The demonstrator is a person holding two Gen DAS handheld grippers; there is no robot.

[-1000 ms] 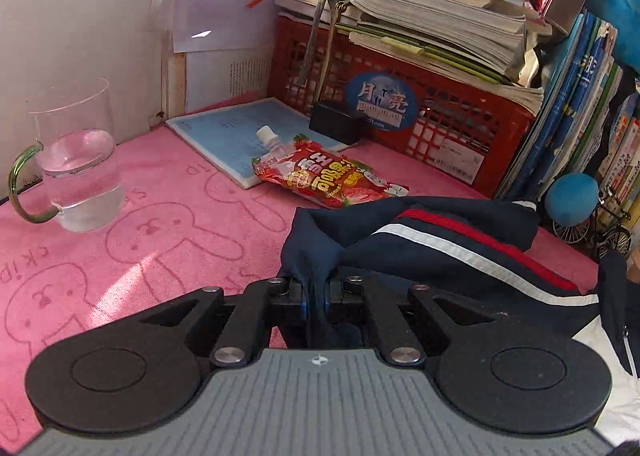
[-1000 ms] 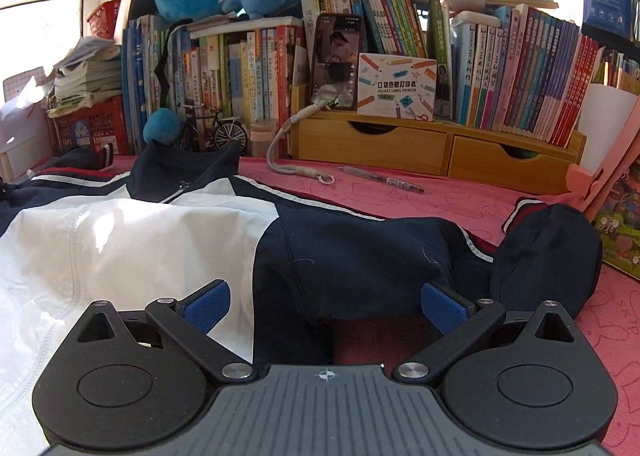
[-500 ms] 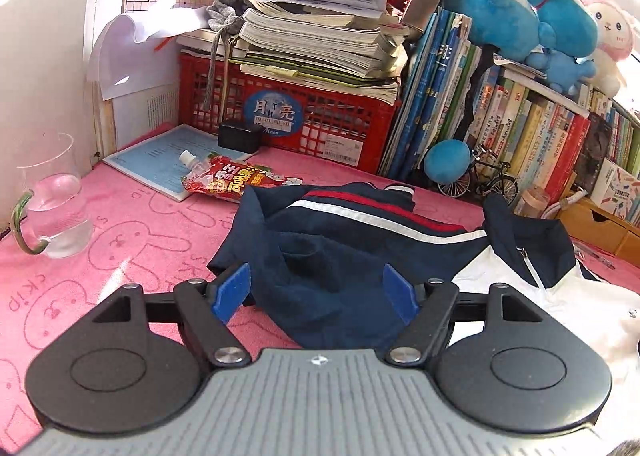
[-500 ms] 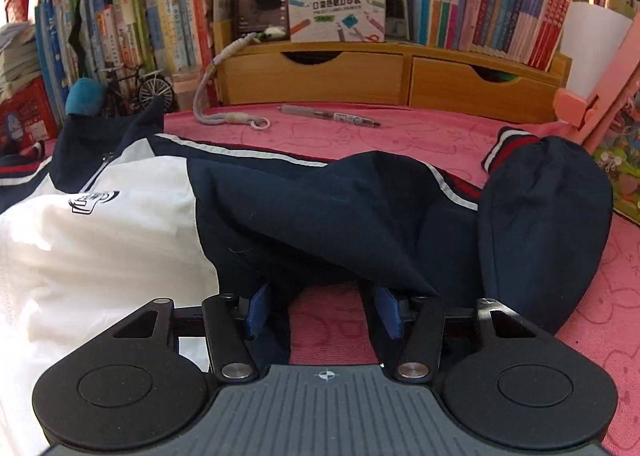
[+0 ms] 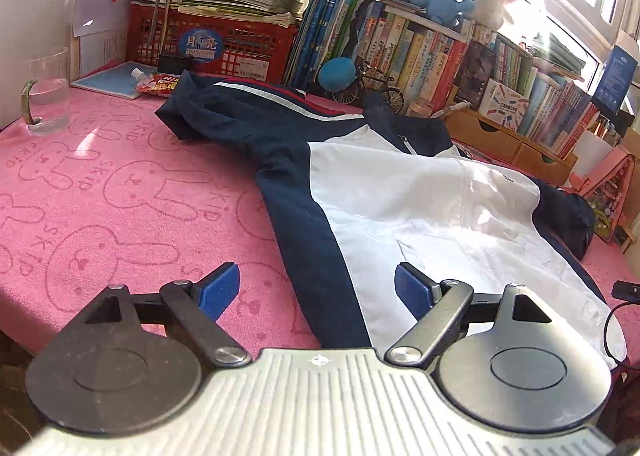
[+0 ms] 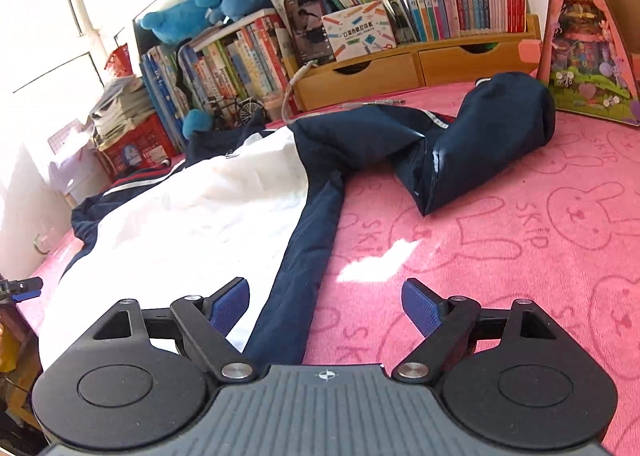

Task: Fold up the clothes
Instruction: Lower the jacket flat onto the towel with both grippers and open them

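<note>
jacket (image 5: pixel 400 196) flat on the table cloth (image 5: pixel 100 196), dead ahead of me | one sleeve (image 5: pixel 240 112) out to 10 o'clock, toward the glass mug (image 5: pixel 46 96) | other sleeve (image 6: pixel 480 144) at 1 o'clock (right view) | basket (image 5: pixel 240 44) and books (image 5: pixel 420 48) behind, 12 o'clock

The left tool (image 5: pixel 316 288) has its jaws spread wide, the blue pads (image 5: pixel 218 290) well apart with nothing between them. It hangs low and tilts slightly downward, its dark linkage arms splayed to either side of the ribbed grey body. The right tool (image 6: pixel 326 306) stands the same way: jaws wide apart, its blue pads (image 6: pixel 420 308) bare and gripping nothing, linkage splayed. Its view is rolled somewhat to one side. Neither tool touches anything.
</note>
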